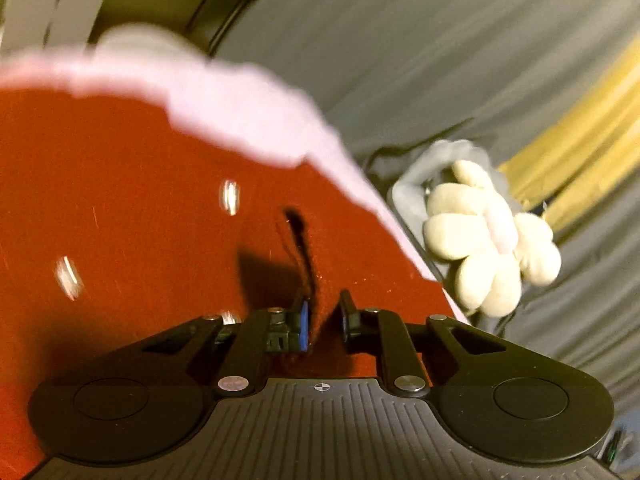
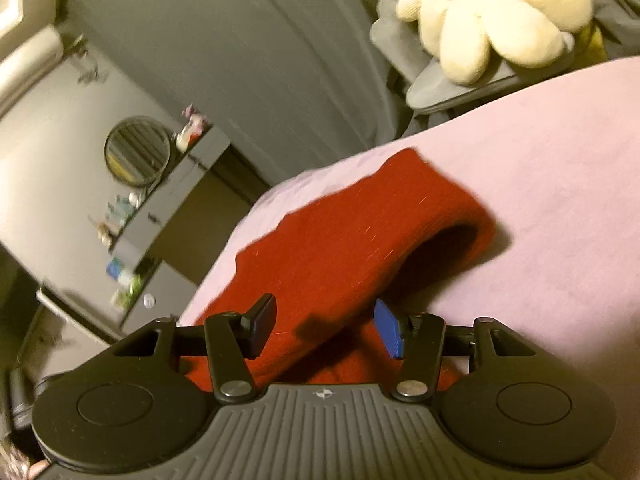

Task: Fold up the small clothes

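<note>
Black linkage arms and a ribbed grey housing fill the foreground of both wrist views. Between the fingers of the left gripper (image 1: 323, 322), a fold of the red garment (image 1: 140, 208) is pinched: the jaws are drawn nearly together, with the red cloth rising in a ridge from the narrow gap. The garment is spread wide in that view, and small shiny fastenings (image 1: 230, 197) are seen on it, blurred. It lies on the pink bedcover (image 1: 248, 116), whose edge curves behind the garment.

The right gripper (image 2: 326, 330) is held with its jaws about half apart, one black pad (image 2: 262, 326) and one blue pad on either side of a red fold; whether the pads press on the cloth cannot be told. From this side the garment (image 2: 352, 240) is seen partly folded over, with a rounded loop raised at its far end, resting on the bedcover (image 2: 540, 200).

Beyond the garment, a cream flower-shaped cushion (image 2: 492, 20) sits on grey fabric (image 2: 448, 84). To the left of the garment, well apart, a dark shelf unit (image 2: 176, 204) with a round mirror (image 2: 138, 150) and small items is seen.
</note>
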{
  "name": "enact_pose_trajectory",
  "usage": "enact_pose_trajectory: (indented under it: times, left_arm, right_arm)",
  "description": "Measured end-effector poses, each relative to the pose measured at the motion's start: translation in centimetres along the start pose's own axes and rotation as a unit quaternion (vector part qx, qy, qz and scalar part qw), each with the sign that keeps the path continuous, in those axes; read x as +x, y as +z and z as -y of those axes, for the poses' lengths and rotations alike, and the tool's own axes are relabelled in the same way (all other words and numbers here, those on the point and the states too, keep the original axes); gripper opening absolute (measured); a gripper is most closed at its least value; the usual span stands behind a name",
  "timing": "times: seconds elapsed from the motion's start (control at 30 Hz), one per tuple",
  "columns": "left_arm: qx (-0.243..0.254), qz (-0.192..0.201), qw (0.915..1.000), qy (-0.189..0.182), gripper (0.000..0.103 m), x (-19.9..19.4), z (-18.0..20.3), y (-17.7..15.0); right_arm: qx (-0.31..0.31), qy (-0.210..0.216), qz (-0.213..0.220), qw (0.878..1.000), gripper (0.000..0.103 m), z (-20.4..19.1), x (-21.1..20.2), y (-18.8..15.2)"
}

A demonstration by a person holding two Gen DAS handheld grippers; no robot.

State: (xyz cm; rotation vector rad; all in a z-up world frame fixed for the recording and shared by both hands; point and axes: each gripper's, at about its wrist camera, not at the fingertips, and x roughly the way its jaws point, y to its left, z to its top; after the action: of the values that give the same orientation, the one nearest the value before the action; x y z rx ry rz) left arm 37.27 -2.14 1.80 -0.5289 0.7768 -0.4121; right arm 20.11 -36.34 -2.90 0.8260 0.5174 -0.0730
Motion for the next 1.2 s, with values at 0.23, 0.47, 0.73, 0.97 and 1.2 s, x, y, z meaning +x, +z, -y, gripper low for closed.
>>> enact_pose_trajectory:
  times: [0.23,0.47,0.73,0.97,1.2]
  left_arm:
    - [0.093,0.039,0.9857,0.135,0.017,-2.9,-2.5,1.9]
    - [0.082,0.026,0.9825,0.166,0.017,-3.1,-5.2,1.5]
    - [0.121,0.081,0.9689,0.200,0.017,-4.0,-4.0,3.2]
    - [0.108,0.051,0.9596,0.254,0.017,-3.9,-7.6,3.2]
    - [0.116,0.036,0.9579,0.260,0.019,-3.2,-8.6,2.3]
  right_arm:
    - [0.020,0.022,0.001,1.000,0.052,0.5,1.9,1.0]
    - [0.006,0.008,-0.020,1.000,0.031,0.5,4.4,0.2]
    - [-0.070,0.005,-0.007,0.998,0.020,-1.0,5.0,-0.3]
    - [-0.077,0.019,-0.039,0.996,0.035,-1.1,6.3,-0.9]
    - [-0.045,0.010,-0.031,0.998,0.024,-0.5,5.8,-1.0]
